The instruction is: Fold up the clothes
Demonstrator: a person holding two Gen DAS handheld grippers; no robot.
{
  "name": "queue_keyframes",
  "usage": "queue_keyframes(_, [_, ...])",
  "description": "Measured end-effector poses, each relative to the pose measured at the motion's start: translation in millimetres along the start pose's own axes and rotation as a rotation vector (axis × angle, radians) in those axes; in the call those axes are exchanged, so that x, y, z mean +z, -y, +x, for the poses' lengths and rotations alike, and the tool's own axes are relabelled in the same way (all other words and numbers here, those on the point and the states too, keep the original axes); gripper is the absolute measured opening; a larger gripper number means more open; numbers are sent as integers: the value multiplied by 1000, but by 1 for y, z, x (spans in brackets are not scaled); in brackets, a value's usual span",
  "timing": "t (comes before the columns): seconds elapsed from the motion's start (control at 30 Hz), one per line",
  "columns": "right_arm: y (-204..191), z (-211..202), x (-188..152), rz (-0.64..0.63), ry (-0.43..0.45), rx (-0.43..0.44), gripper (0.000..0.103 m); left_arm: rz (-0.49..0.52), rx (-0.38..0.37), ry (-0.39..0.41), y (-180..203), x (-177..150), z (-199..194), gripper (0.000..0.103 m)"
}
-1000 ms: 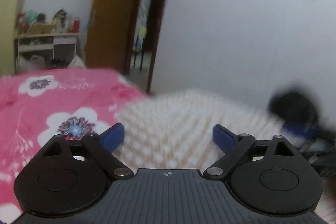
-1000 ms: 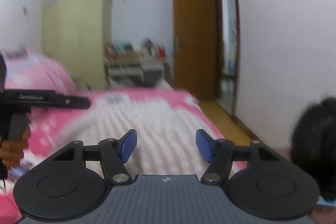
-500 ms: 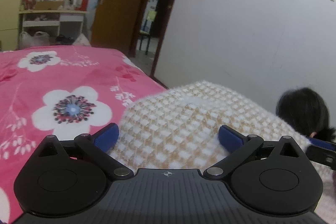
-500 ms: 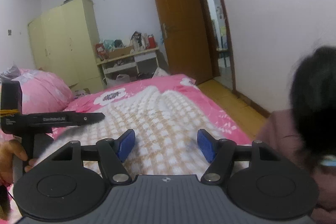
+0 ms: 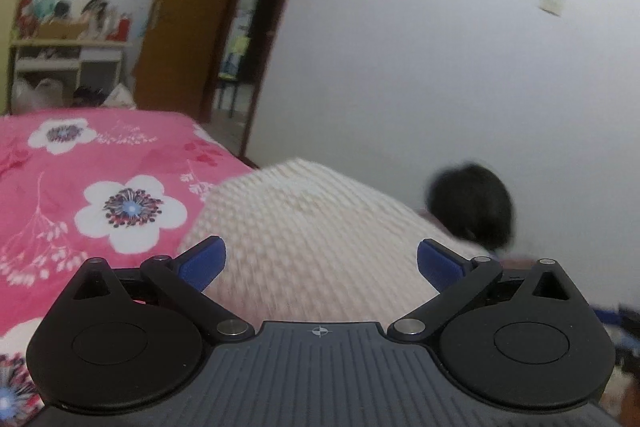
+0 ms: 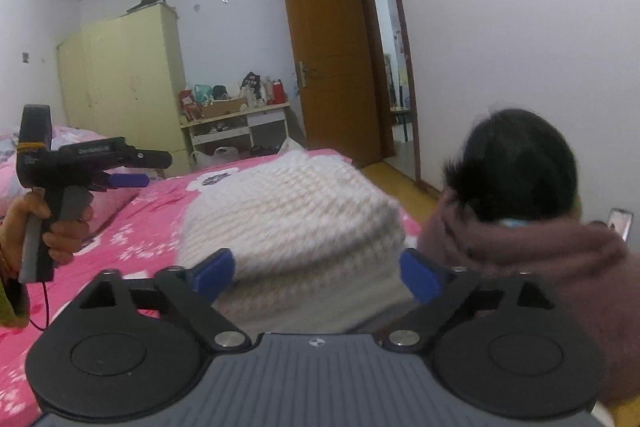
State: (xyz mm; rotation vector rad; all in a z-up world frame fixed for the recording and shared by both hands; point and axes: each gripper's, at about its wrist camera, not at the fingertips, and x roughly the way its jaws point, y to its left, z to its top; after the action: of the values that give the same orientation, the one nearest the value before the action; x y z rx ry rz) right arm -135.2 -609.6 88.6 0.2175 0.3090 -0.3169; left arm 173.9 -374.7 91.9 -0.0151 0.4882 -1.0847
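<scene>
A cream and beige checked knit garment (image 5: 312, 239) lies bunched on the pink floral bedspread (image 5: 80, 163), near the bed's right edge. My left gripper (image 5: 320, 263) is open just in front of it, blue pads wide apart with nothing between them. In the right wrist view the same knit garment (image 6: 292, 211) mounds up ahead of my right gripper (image 6: 316, 273), which is open too, its pads either side of the near fold. My left gripper (image 6: 120, 171) also shows there at the left, held in a hand above the bed.
A person's dark-haired head (image 6: 516, 163) and maroon hooded top (image 6: 560, 267) sit close at the right, beside the bed. Behind are a yellow wardrobe (image 6: 120, 87), a cluttered shelf unit (image 6: 236, 123), an open brown door (image 6: 332, 55) and a white wall.
Both grippers have stayed open. The views shifted and blurred; the garment now bulks closer in front of the right gripper, and the person's head sits nearer to it.
</scene>
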Motion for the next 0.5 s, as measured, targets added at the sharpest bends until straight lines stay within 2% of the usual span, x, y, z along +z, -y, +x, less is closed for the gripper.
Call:
queue_keyframes(0.03, [-7,-13,-6,-3,6,4,103,24,3,-5,5,-8,-15,103])
queue_keyframes(0.2, [-47,-66,-33,8,29,0,103,72,41,-34,26,-54,-80,103])
queue_keyframes(0.5, [-122,-107,-61,-48,41,-91,103,3,140,-83,38,-103,-115,103])
